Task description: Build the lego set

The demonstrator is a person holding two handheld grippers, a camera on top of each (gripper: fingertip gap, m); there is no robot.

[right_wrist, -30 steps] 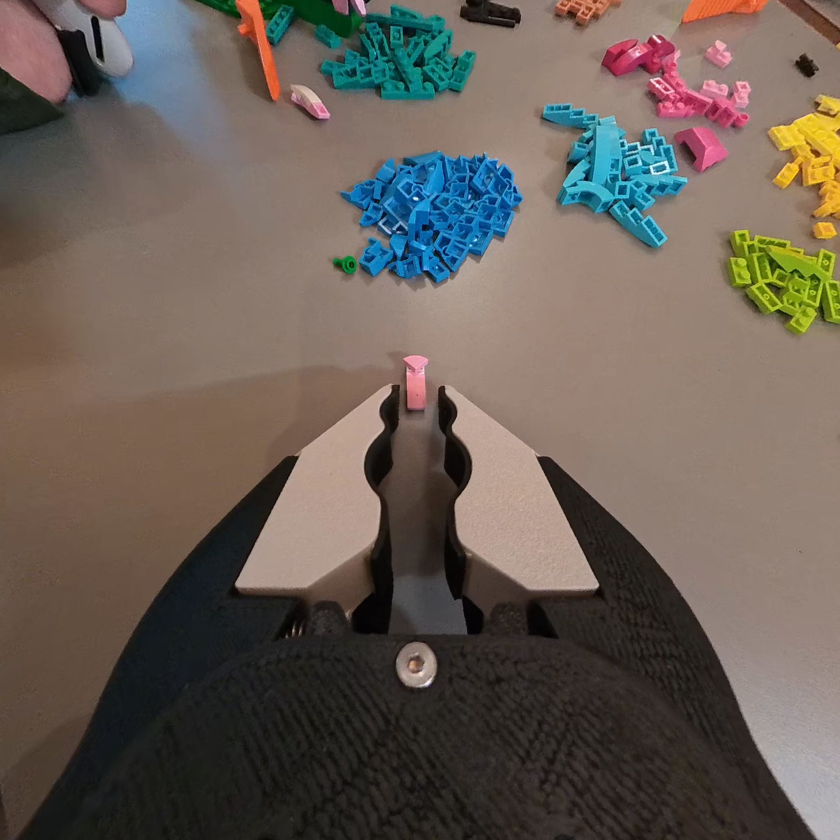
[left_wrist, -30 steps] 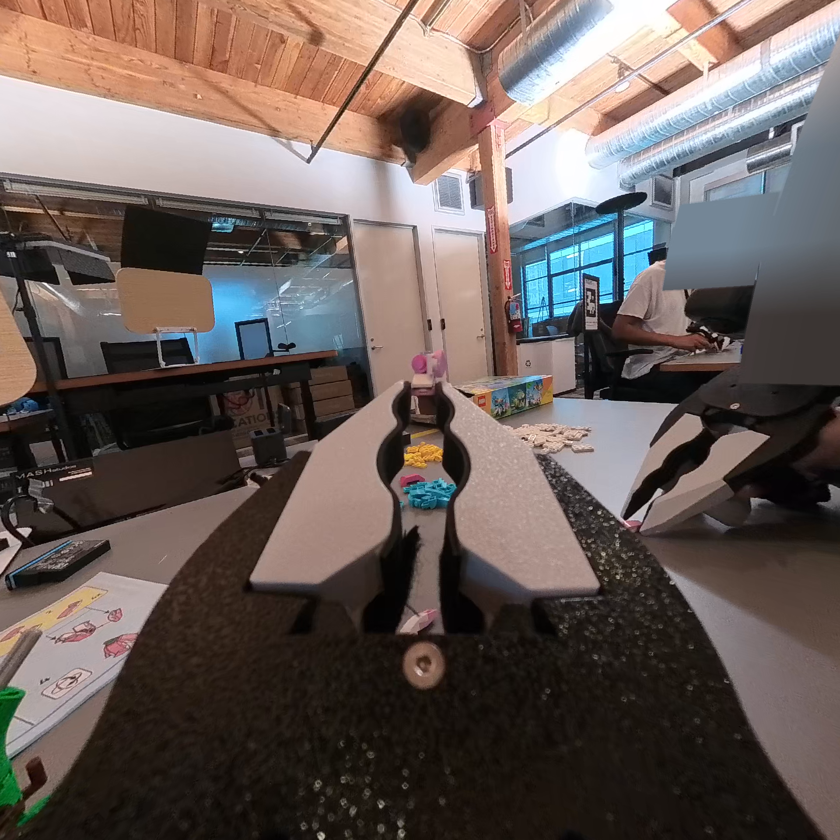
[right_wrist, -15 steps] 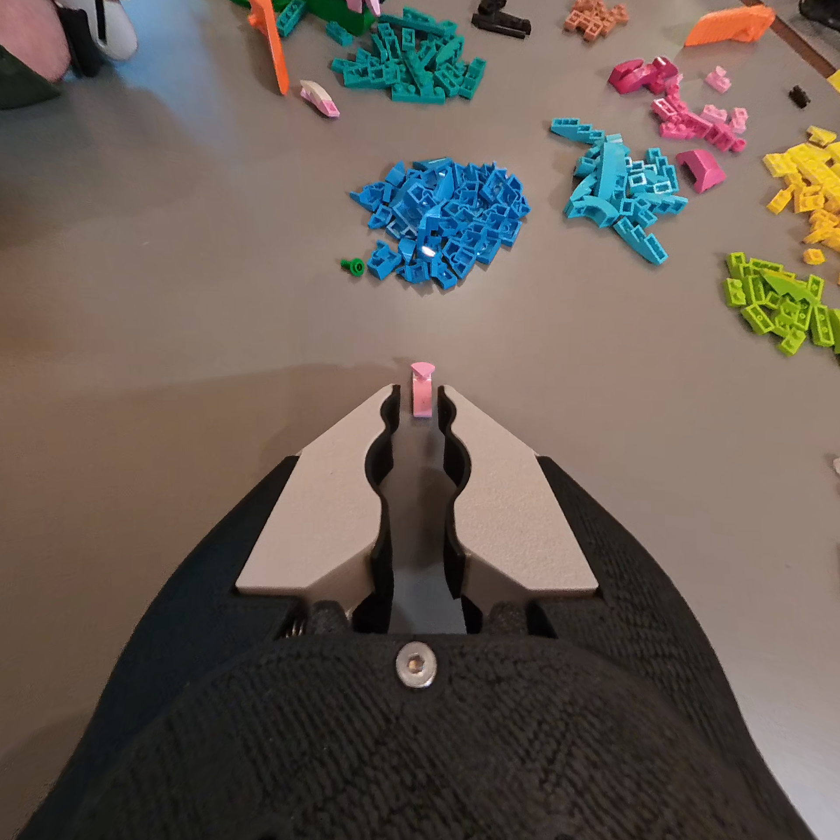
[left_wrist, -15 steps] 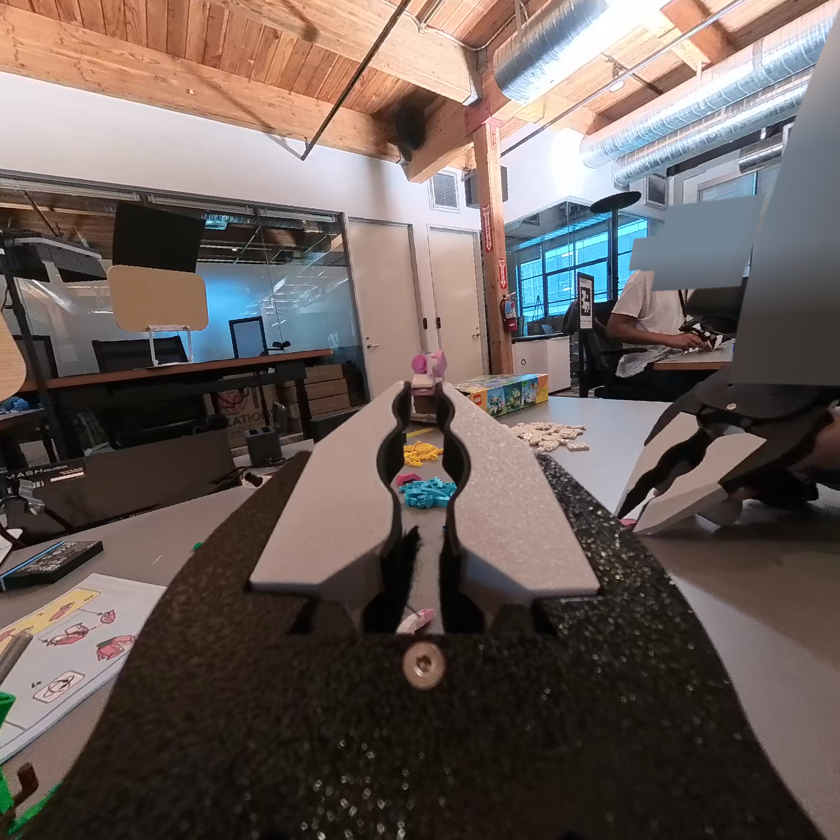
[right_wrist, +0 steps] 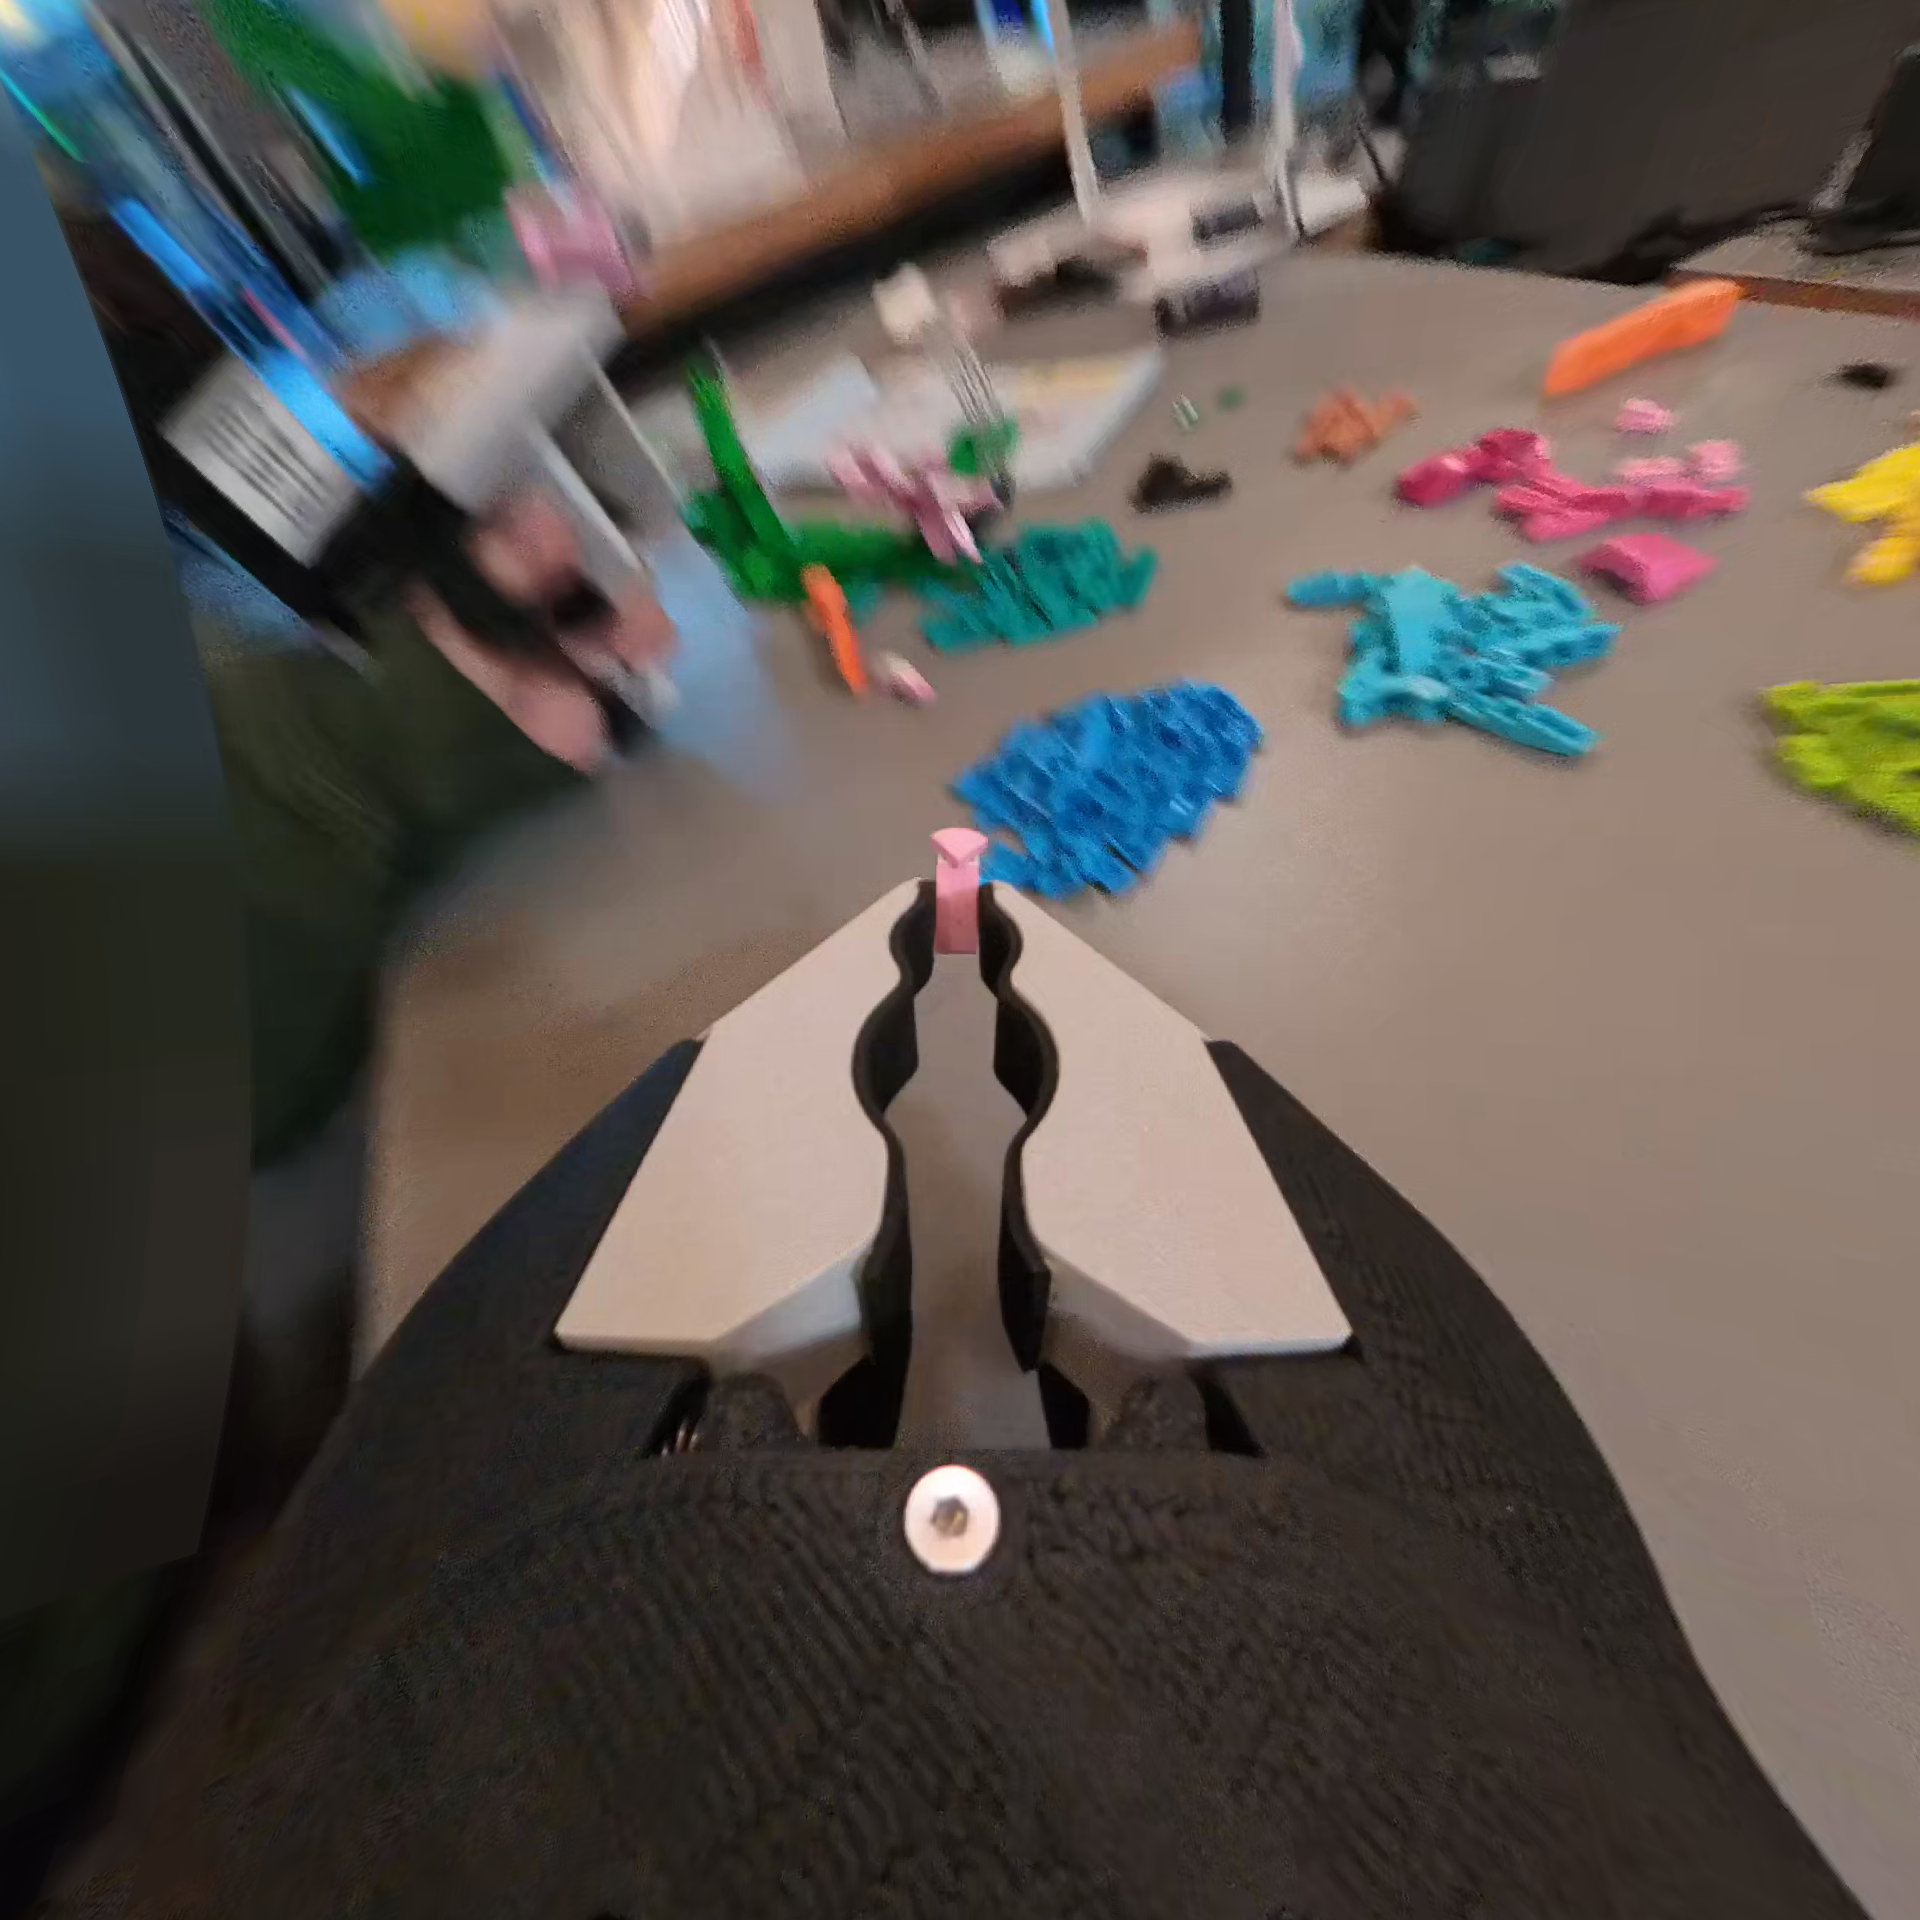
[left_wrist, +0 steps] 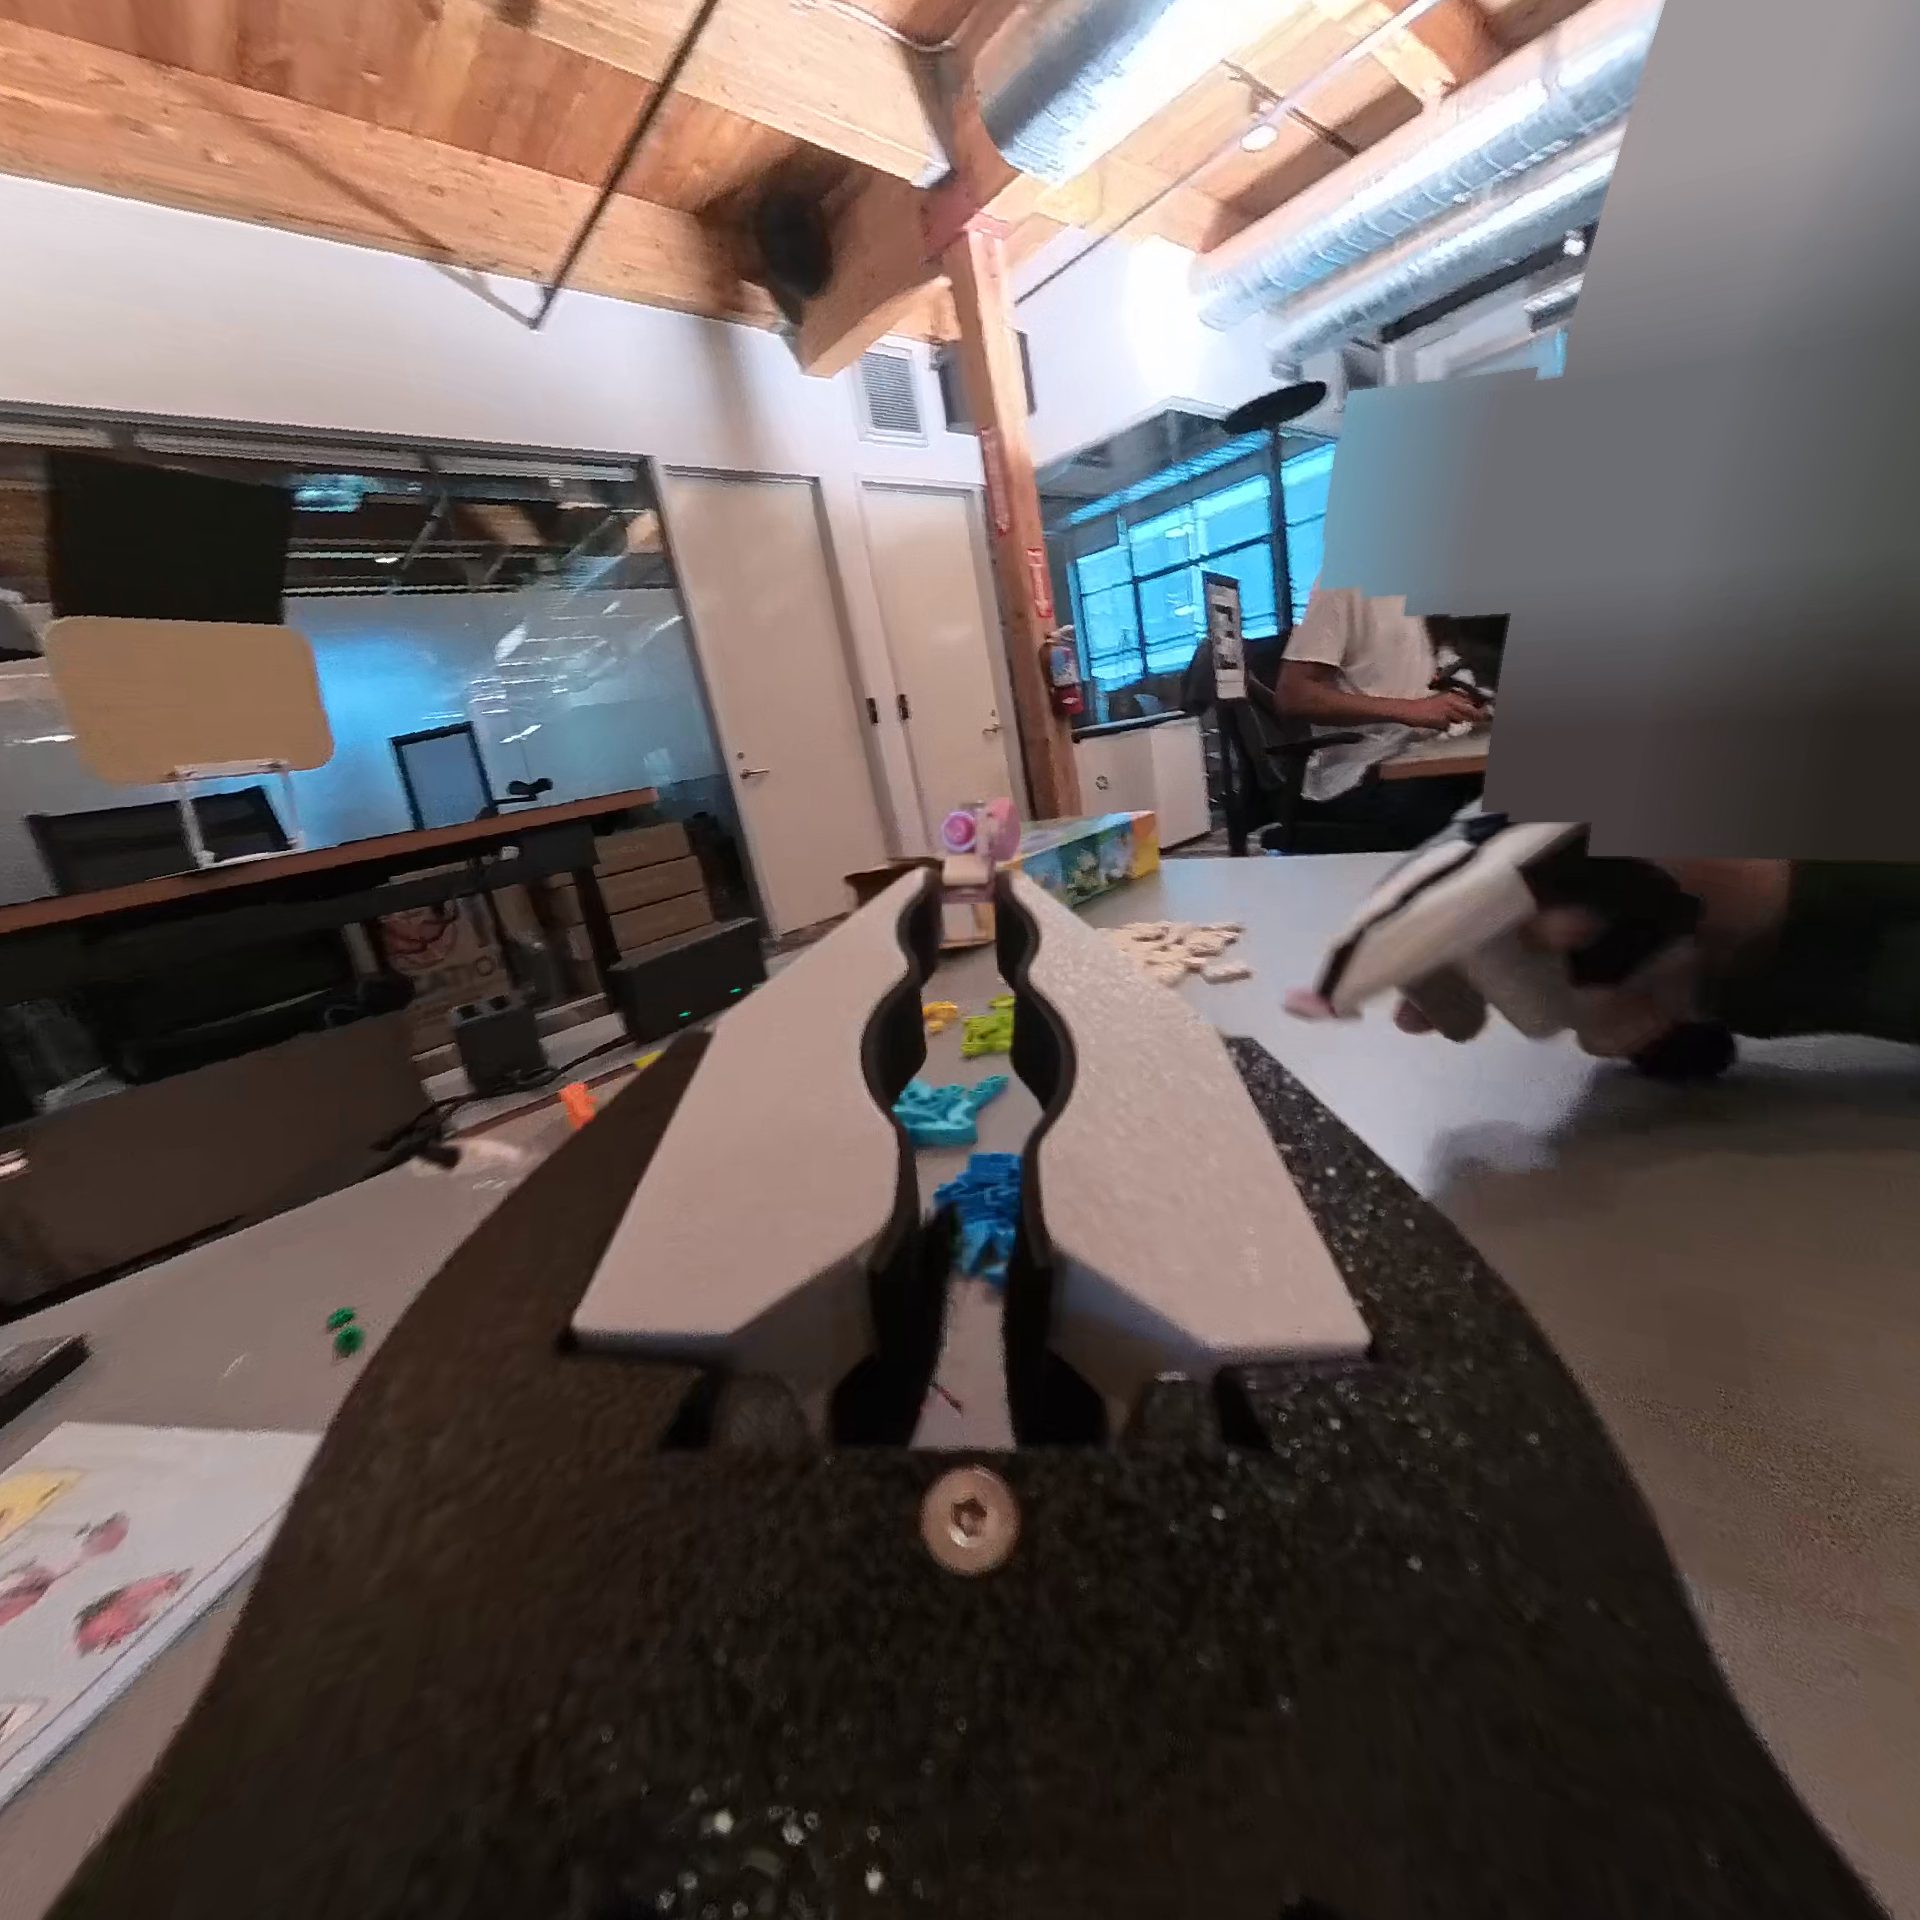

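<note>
The small pink piece (right_wrist: 954, 896) sits pinched at the very tips of the right gripper (right_wrist: 954, 906), jaws clamped on it, up off the grey table (right_wrist: 1455, 1039). The left gripper (left_wrist: 964, 883) has its jaws closed on a little tan and pink build (left_wrist: 971, 868), held up high. Past the pink piece there's a blue brick pile (right_wrist: 1112, 790), then teal, cyan and magenta piles, pretty blurry.

seated person (left_wrist: 1340, 707), closed doors (left_wrist: 769, 696)
</note>
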